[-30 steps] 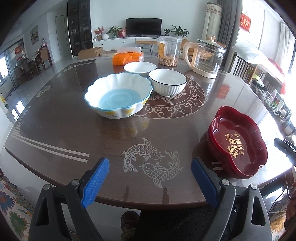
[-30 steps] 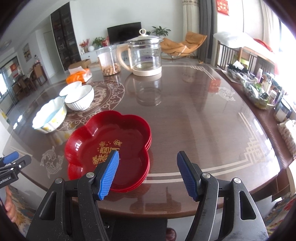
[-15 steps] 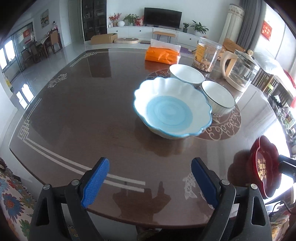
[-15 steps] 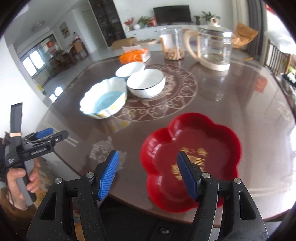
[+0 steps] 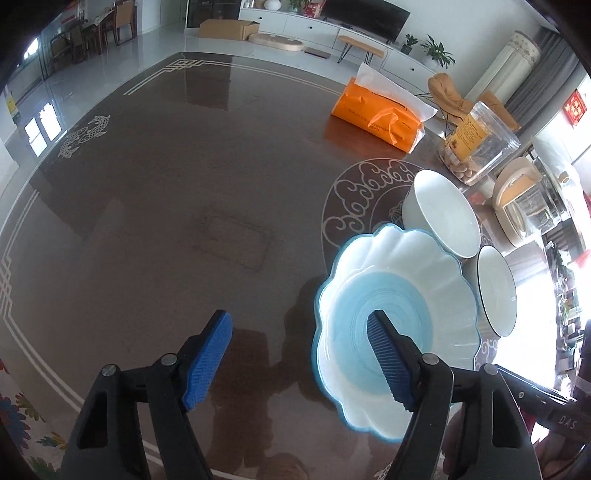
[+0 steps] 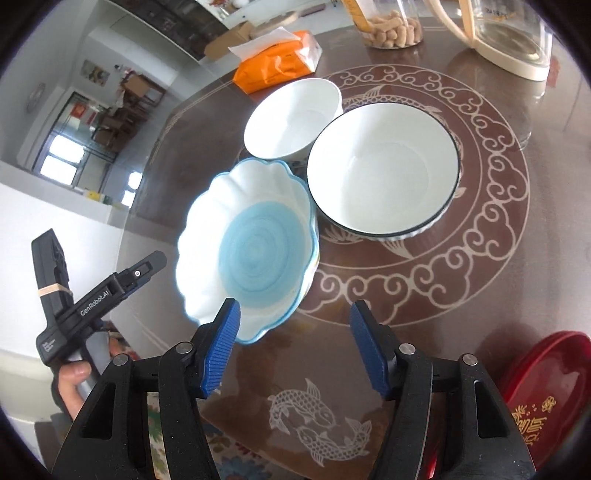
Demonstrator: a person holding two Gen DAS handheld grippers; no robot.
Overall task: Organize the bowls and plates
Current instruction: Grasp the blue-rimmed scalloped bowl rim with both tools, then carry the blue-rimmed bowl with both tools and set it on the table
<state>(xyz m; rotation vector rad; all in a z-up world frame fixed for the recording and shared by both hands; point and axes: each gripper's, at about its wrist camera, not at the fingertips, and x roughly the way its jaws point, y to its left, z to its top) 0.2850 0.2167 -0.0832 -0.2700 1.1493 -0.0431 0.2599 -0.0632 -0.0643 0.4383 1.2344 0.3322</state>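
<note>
scalloped bowl [image 5: 399, 317]: white with a blue rim and a pale blue swirl in the bottom, nothing in it. Sits mouth-up near the front edge of the worktop [image 5: 155, 192], just off the edge of the round cloud-pattern medallion. It's roundish, so no real long axis to speak of.
black-rimmed bowl [image 6: 384, 173]: white, ribbed outside, empty, mouth-up, right beside the scalloped bowl; can't tell if the rims actually touch.
plain white bowl [image 6: 291, 118]: also empty and upright, just behind the other two, tucked close to both.
red plates [image 6: 546, 391]: flower-shaped stack with gold characters inside, at the near corner in the right wrist view, well apart from the bowls. Nothing on top that I can see.
left hand-held gripper [image 5: 299, 354]: jaws are closing but not clamped on anything yet. Its right pad hangs over the scalloped bowl's blue middle, its left pad over bare worktop, so the bowl's near rim is between them.
right hand-held gripper [image 6: 293, 347]: also closing, nothing pinched. Its left pad sits right at the scalloped bowl's near rim, its right pad over bare worktop.
clear jar [image 5: 476, 144]: snack sticks piled in the bottom, farther back.
glass kettle [image 6: 506, 33]: cream handle and base, looks empty-ish, hard to tell.
orange tissue pack [image 5: 380, 110]: lying flat behind the bowls, white tissue poking out.
</note>
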